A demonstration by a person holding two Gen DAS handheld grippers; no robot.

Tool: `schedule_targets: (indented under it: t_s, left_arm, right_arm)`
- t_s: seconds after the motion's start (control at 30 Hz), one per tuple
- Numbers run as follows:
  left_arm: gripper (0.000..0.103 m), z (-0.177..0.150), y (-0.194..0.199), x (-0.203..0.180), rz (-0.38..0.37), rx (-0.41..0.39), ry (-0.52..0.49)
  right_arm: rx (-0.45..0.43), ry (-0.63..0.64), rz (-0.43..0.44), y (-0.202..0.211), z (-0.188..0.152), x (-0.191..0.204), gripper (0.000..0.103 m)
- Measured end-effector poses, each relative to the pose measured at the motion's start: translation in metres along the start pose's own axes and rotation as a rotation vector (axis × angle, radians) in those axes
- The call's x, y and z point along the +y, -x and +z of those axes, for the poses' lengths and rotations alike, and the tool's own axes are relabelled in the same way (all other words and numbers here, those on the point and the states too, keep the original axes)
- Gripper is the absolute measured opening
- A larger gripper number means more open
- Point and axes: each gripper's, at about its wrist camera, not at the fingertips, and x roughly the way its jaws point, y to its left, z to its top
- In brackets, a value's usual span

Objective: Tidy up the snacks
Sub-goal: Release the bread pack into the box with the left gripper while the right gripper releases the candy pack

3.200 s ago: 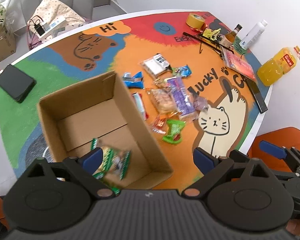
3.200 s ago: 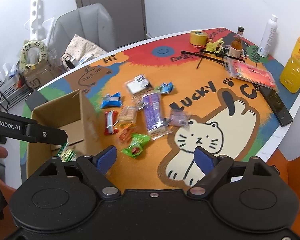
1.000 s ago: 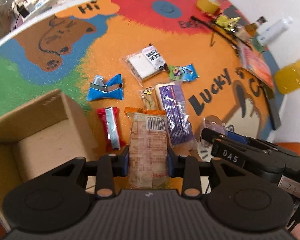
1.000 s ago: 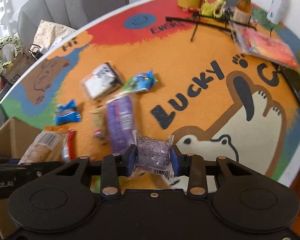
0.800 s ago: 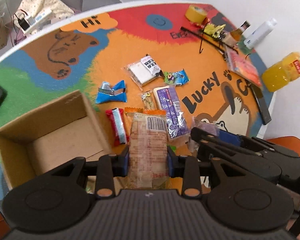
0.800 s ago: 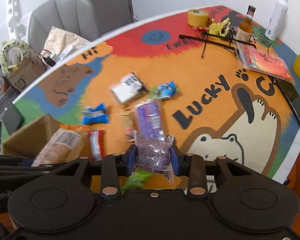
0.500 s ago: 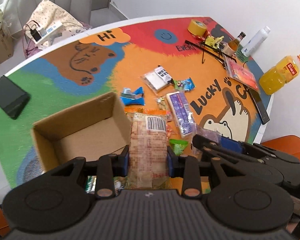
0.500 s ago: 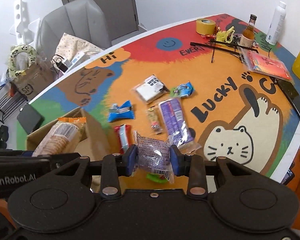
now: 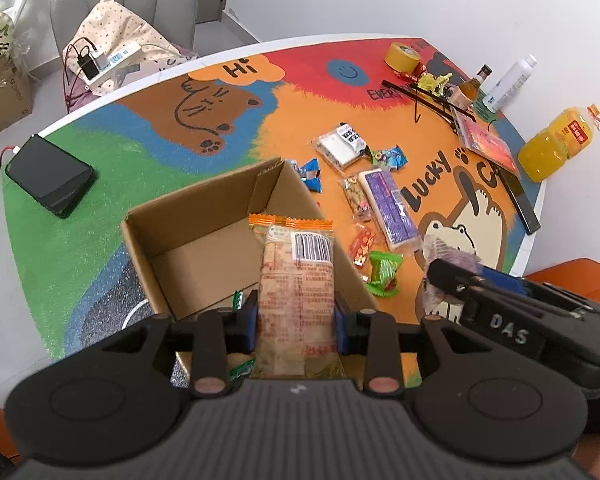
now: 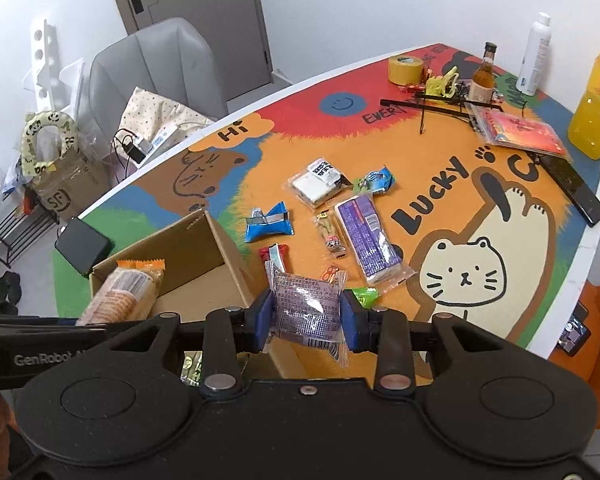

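— Cardboard first: the open box (image 9: pixel 204 240) sits at centre-left of the left wrist view, and my left gripper (image 9: pixel 296 320) has its jaws clamped on the orange-topped biscuit pack (image 9: pixel 296 280), which hangs above the box's right wall. How do I drop it cleanly?

— I'd carry it a little further toward the left of the frame, so the whole pack is over the bare floor of the box, not the wall. It's long and stiff-looking, so I judge it could bridge the rim if you let go here. Mind the green packet (image 9: pixel 240 370) already lying in the near corner.

— And the other side? In the right wrist view my right gripper (image 10: pixel 306 322) is closed on the clear purple-printed packet (image 10: pixel 306 312), at lower centre, over the box's right wall (image 10: pixel 236 268).

— That one looks light and crinkly, so I'd expect it to flutter. Bring it lower and leftward inside the walls before opening. I'd release the left first, since both tools crowd the same opening.

— The rest?

— The blue wrapper (image 10: pixel 269 222), long purple bar (image 10: pixel 368 236) and white pack (image 10: pixel 318 182) lie loose on the orange mat (image 10: pixel 420 152), mid-frame, to the right of the box.
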Motion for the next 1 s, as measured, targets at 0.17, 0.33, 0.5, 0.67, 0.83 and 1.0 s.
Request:
schedule_targets:
  t_s: [0.17, 0.33, 0.5, 0.67, 0.83, 1.0]
  left_arm:
    - [0.034, 0.002, -0.001, 0.01, -0.009, -0.001, -0.011]
    - [0.034, 0.01, -0.008, 0.024, 0.013, 0.002, 0.005]
    - [0.043, 0.018, -0.016, 0.031, 0.045, 0.039, 0.007]
    - [0.059, 0.015, -0.011, 0.041, 0.053, 0.04, 0.057]
    - [0.073, 0.01, -0.004, 0.049, 0.081, 0.033, 0.099]
    - [0.078, 0.01, -0.001, 0.05, 0.095, 0.04, 0.11]
  right_arm:
    - [-0.01, -0.031, -0.002, 0.004, -0.005, 0.005, 0.034]
    - [-0.004, -0.026, 0.021, 0.004, -0.008, 0.013, 0.034]
    - [0.017, -0.024, 0.06, -0.001, -0.01, 0.02, 0.034]
    - [0.043, 0.002, 0.103, -0.007, -0.008, 0.029, 0.035]
    - [0.072, 0.022, 0.142, -0.013, -0.01, 0.034, 0.046]
    - [0.087, 0.02, 0.126, -0.015, -0.01, 0.027, 0.054]
